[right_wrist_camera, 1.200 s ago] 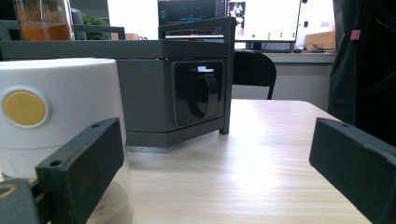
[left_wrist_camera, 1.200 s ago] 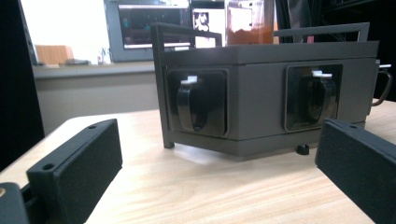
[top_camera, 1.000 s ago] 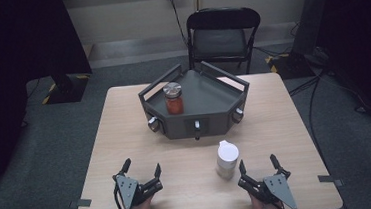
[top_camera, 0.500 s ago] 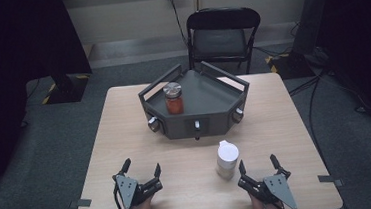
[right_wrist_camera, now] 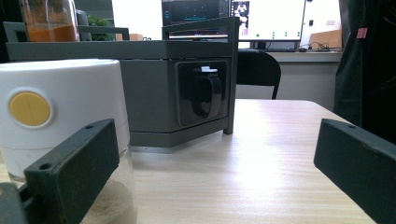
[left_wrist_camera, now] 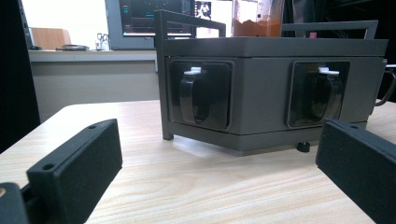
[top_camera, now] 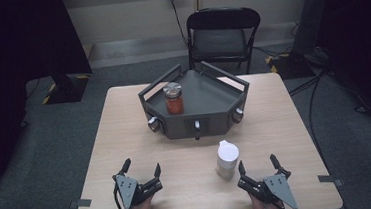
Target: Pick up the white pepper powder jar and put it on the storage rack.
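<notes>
Right gripper (top_camera: 259, 171) gapes beside my white-capped jar (top_camera: 226, 159), lower right; glass looks slippery, so I'd clamp the cap.

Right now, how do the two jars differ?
The white-lidded jar stands on the bare table near the right tool; the orange-filled jar stands in the grey tray. The first has a white lid and pale, sand-like contents, the second a metal lid and orange contents. Both are upright, closed and untouched.
</notes>
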A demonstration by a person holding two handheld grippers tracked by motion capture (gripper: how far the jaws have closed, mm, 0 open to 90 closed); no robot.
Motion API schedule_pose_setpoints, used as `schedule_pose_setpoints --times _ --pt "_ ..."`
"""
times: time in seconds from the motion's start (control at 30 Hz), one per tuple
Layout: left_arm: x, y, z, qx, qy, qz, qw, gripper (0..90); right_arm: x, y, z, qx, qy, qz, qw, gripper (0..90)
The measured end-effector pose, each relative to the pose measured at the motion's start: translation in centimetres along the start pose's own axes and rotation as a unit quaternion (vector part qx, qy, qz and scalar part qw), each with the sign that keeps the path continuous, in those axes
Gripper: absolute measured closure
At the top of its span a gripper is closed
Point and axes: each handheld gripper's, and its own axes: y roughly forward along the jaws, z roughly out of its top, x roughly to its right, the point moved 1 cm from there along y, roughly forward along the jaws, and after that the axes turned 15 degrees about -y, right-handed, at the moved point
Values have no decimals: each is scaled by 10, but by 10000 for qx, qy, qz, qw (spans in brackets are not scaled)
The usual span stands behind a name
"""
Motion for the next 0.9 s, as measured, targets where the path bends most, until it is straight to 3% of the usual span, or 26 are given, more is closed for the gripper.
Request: schedule_pose_setpoints --times 0.2,0.6,0.9 --pt "0 0 0 1 -1 0 10000 0 4 -1 3 74 118 105 9998 0" --pt "0 0 0 0 0 -1 10000 0 3 -7 27 304 11 440 9986 0" --pt "0 0 0 -1 0 0 10000 0 -1 -2 39 403 -54 719 9966 0"
